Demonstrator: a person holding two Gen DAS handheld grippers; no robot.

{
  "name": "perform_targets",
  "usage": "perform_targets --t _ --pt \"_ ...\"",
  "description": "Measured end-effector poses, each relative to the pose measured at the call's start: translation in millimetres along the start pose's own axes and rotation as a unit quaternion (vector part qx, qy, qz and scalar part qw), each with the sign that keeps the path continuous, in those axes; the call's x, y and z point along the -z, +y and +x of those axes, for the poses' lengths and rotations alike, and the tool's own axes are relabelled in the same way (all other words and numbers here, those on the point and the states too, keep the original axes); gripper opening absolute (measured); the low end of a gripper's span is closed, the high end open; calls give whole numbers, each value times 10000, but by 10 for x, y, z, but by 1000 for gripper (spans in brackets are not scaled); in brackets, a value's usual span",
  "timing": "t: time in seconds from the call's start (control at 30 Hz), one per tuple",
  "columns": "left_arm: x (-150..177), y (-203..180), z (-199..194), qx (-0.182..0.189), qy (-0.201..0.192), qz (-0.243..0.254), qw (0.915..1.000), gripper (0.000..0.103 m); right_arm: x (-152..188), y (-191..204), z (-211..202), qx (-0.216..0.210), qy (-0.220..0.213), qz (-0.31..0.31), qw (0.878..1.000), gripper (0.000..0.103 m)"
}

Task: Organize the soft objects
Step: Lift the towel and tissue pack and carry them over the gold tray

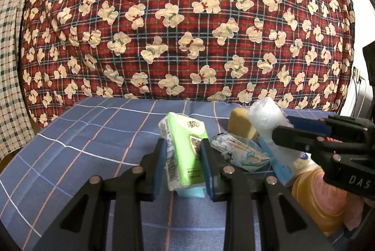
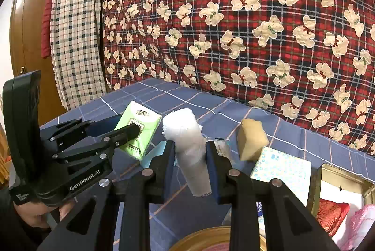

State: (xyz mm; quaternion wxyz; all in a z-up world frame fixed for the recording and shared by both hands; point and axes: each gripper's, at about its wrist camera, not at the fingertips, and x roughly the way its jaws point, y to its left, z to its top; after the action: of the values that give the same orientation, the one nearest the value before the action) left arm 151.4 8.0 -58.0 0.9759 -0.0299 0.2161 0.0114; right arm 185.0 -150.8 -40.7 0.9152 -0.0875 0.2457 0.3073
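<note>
left gripper (image 1: 184, 164) pinching green tissue pack (image 1: 185, 150), lifted over the blue plaid tabletop (image 1: 82, 133). right gripper (image 2: 191, 165) pinching white plastic roll (image 2: 189, 147), upright. sponge (image 2: 252, 140) sits just behind. tin (image 2: 328, 176) at right holds soft bits already. judgement: keep squeeze light, carry each level to the tin, avoid clashing grippers.

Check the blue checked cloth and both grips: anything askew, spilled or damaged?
Nothing spilled or damaged. The left gripper clamps the green tissue pack, the right gripper the white plastic roll, whose top edge looks frayed. The tan sponge wedge stands upright on the blue checked cloth.
</note>
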Motion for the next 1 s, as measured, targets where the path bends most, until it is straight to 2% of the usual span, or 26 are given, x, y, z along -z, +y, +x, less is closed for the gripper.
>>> perform_targets --t 0.37,0.63,0.8,1.0 --pt "-4 -65 -60 -266 -275 161 9991 28 -54 -117 -226 -17 -438 304 9986 29" --pt "-41 -76 -153 -396 -505 80 9979 28 -103 -121 -435 -79 -691 409 9967 29" --pt "-159 -266 -278 48 -447 30 9990 28 -158 -178 -700 0 -924 469 9946 29" --pt "-414 -717 -422 745 -444 243 9959 28 -177 -394 -1049 245 -1095 620 9918 29"
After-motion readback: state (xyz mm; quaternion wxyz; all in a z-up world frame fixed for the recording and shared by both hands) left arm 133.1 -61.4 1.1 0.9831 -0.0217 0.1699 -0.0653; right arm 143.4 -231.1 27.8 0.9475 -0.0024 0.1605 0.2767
